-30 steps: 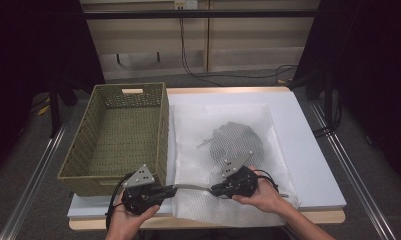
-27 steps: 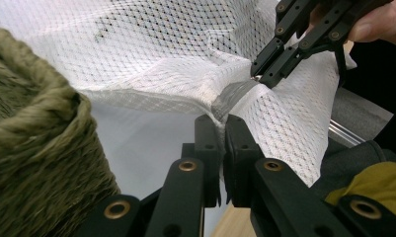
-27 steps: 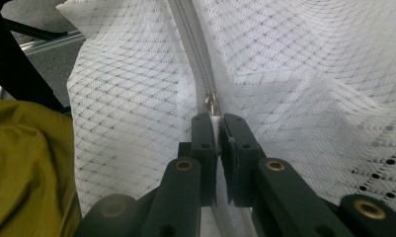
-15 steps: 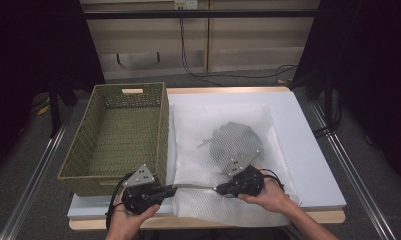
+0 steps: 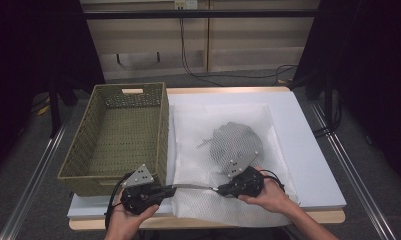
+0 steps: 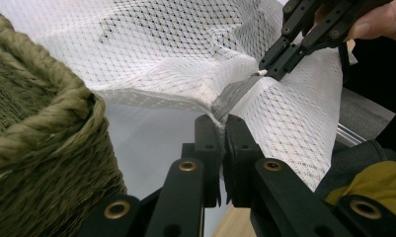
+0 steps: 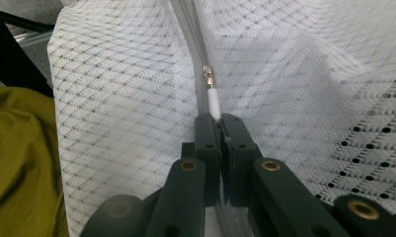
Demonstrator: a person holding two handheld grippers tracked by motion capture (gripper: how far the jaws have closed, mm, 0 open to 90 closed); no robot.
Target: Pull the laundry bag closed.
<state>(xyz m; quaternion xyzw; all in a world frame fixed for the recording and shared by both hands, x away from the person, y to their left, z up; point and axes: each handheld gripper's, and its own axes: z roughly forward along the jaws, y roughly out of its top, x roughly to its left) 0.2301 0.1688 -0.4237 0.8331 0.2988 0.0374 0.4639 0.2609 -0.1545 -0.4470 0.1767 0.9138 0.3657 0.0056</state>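
Observation:
A white mesh bag (image 5: 223,120) lies flat on the white table top (image 5: 308,145), with a dark garment (image 5: 233,145) inside it. Its grey zipper (image 5: 195,186) is stretched taut along the near edge between my two grippers. My left gripper (image 5: 174,188) is shut on the bag's edge at the zipper's end (image 6: 221,121). My right gripper (image 5: 219,189) is shut on the white zipper pull (image 7: 213,101), its jaws (image 7: 219,118) tight together. The left gripper view shows the right gripper (image 6: 267,69) farther along the zipper (image 6: 235,91).
A woven olive basket (image 5: 162,125) stands on the table's left half, close beside the left gripper (image 6: 42,143). The table's wooden front edge (image 5: 208,220) lies just under both hands. Metal rails (image 5: 33,175) run along both sides of the table.

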